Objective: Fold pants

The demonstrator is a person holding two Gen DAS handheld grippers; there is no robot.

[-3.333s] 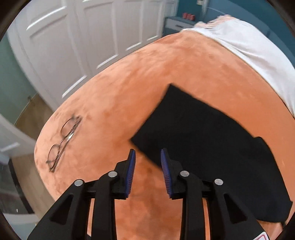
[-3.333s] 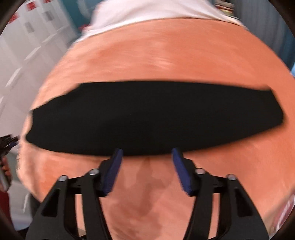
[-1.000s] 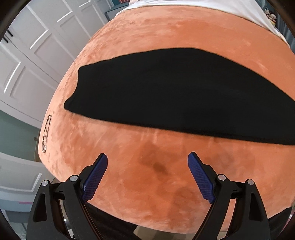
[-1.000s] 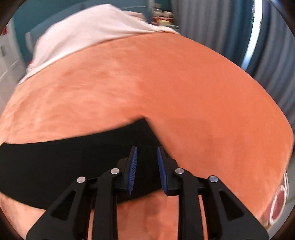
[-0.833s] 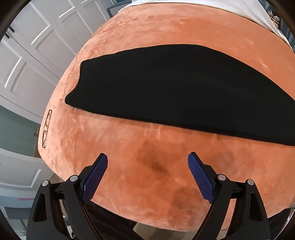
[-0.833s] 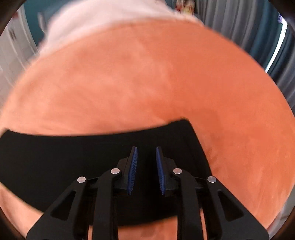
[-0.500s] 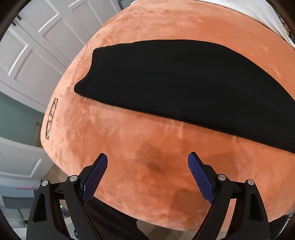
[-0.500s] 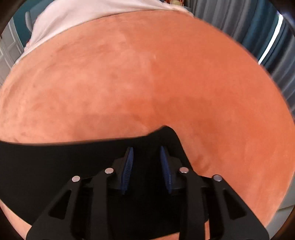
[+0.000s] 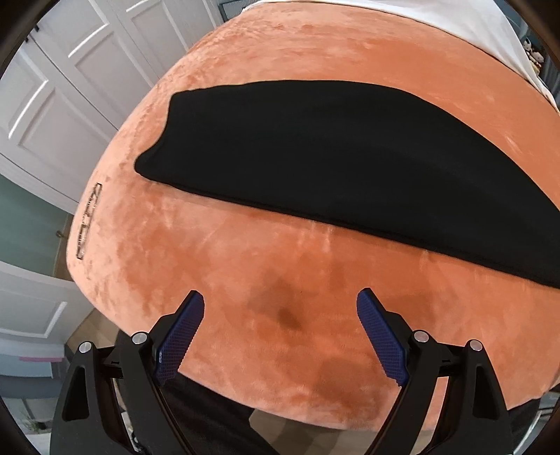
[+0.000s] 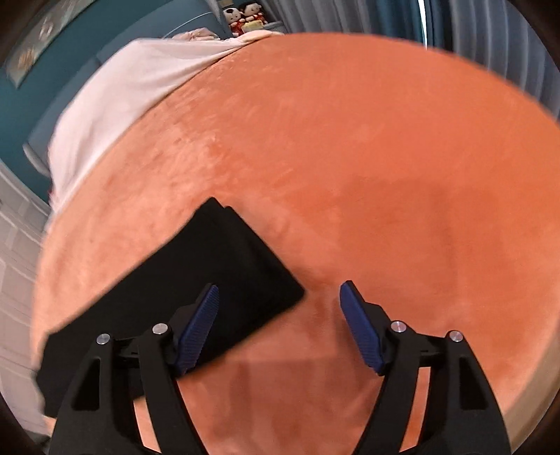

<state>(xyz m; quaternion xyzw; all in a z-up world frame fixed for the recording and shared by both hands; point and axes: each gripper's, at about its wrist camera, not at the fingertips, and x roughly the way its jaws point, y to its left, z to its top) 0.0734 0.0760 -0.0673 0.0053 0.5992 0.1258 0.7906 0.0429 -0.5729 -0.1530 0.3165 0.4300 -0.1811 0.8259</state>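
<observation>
While the black pants [image 9: 336, 164] lie flat in a long folded strip on the orange bed [image 9: 280, 273], the left hand-held gripper [image 9: 280, 325] hovers wide open and empty, short of their near edge. The right hand-held gripper [image 10: 278, 315] is opening above their end, holding nothing.

Plain black pants [image 9: 343, 154] on a rust-orange plush blanket [image 9: 287, 266]; white sheet [image 10: 115, 101]; blue cross-hatched pads [image 9: 178, 336].

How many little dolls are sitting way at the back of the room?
2, it seems. The dolls sit side by side behind the far end of the orange blanket, near the white sheet. They are small, so more may be hidden.
</observation>
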